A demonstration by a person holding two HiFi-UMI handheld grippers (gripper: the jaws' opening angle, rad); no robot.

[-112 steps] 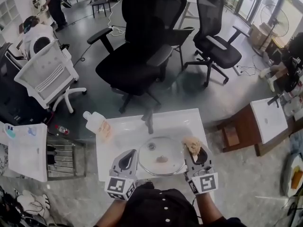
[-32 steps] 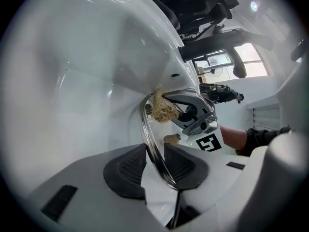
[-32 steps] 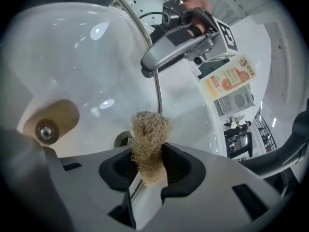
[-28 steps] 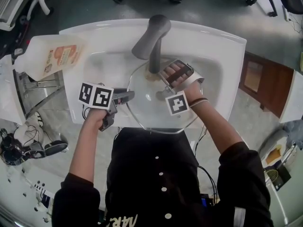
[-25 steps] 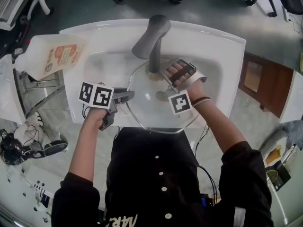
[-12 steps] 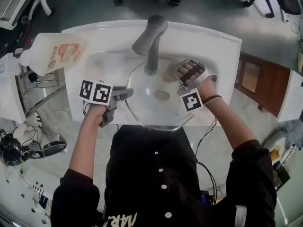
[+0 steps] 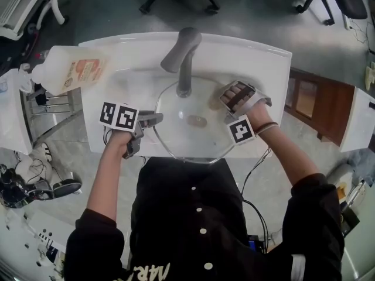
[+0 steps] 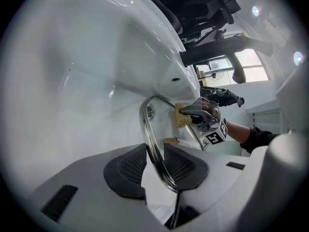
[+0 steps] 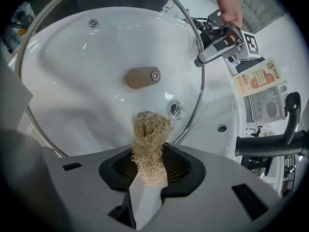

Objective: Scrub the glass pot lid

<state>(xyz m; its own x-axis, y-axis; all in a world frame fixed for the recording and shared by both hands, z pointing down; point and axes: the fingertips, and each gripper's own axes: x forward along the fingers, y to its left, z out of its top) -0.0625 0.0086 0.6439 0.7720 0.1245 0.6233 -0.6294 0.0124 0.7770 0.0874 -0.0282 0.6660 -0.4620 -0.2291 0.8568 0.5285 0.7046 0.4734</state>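
Observation:
A round glass pot lid (image 7: 190, 122) with a metal rim and a tan knob (image 7: 196, 121) is held over the white sink (image 7: 117, 72). My left gripper (image 7: 153, 120) is shut on the lid's rim (image 8: 153, 149) at its left edge. My right gripper (image 7: 224, 98) is shut on a tan fibrous scrubber (image 9: 148, 144), which presses on the lid's glass at its far right, near the rim. In the right gripper view the knob (image 9: 141, 77) lies beyond the scrubber and the left gripper (image 9: 199, 61) holds the far rim. The left gripper view shows the scrubber (image 8: 182, 117) against the glass.
A grey faucet (image 7: 181, 54) arches over the basin just behind the lid. A soap bottle (image 7: 70, 70) with an orange label lies on the sink's left corner. The drain (image 9: 175, 108) shows through the glass. A wooden stand (image 7: 310, 107) sits to the right, office chairs beyond.
My right gripper has slid the scrubber from near the lid's middle out toward its far right rim. The left gripper has kept its hold on the rim.

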